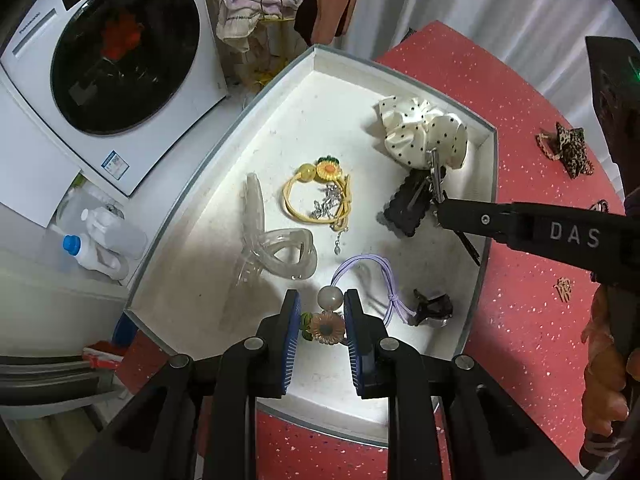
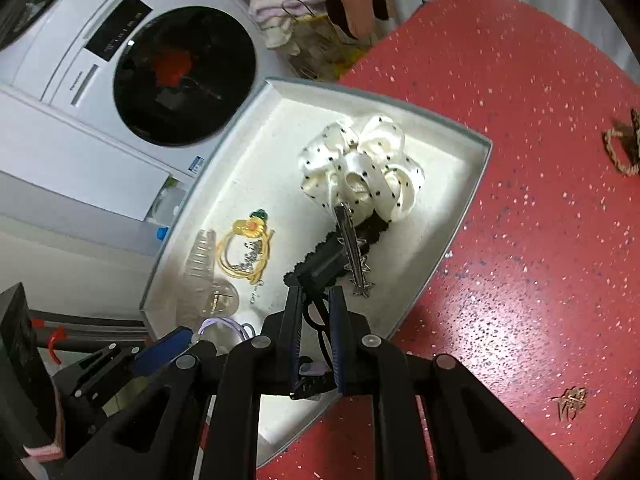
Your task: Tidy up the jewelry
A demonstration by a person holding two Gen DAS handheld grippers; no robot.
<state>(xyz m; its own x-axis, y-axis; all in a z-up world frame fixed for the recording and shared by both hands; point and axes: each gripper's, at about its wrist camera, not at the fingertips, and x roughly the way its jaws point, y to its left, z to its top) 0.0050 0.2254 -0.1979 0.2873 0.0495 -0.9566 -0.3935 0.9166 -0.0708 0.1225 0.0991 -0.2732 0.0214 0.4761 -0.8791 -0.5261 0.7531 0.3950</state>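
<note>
A shallow white cardboard tray (image 1: 280,92) with a grey rim lies on a red speckled table (image 1: 532,248) and fills the middle of both views. In the left wrist view, the left gripper (image 1: 322,322) sits at the lower centre, closed on a purple elastic hair tie (image 1: 366,270) with a pearl bead and an orange flower; the bead and flower are between the blue pads. Above it in the tray lie a clear plastic claw clip (image 1: 276,248), a yellow hair tie with a sunflower (image 1: 320,194) and a white dotted satin scrunchie (image 1: 420,132).

In the right wrist view, the right gripper (image 2: 316,340) at the lower centre is closed on a thin black looped hairpin (image 2: 318,320). Just above it a silver metal hair clip (image 2: 354,252) lies across a black scalloped clip (image 2: 320,264). A white washing machine (image 1: 112,60) is at the upper left.
</note>
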